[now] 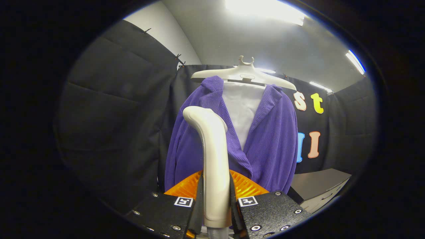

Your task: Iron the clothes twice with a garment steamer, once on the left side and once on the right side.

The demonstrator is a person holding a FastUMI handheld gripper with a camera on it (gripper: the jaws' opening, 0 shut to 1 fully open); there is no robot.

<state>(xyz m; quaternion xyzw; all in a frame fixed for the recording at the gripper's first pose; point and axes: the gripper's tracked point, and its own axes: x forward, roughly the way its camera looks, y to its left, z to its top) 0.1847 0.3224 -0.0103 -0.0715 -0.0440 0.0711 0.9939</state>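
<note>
Gripper view: the garment steamer point(214, 156) stands upright between the two fingers of the hand-held gripper point(215, 202), its long axis running straight up from the fingers. At the top the pale, glossy handle curves over to the left into a rounded end; which way its steam face points cannot be made out. Both fingers press against the lower shaft from either side, so the hand-held gripper is clamped on the steamer. The steamer's lowest part is cut off below the fingers, where a grey stub just shows.

Just beyond the fingers hangs the purple jacket point(265, 139), ribbed like corduroy, open at the front with lapels falling to both sides. It hangs lengthwise downward from a pale hanger point(244, 74) whose hook points up. The steamer's top lies in front of the jacket's left front panel as seen here. The steamer covers a strip of that panel, and the jacket's hem is hidden behind the fingers. A white panel point(242, 109) shows inside the open front; whether it is a shirt or a board cannot be told.

To the right, beyond the jacket, the corner of a grey tabletop point(318, 182) juts in, partly cut off.
</note>
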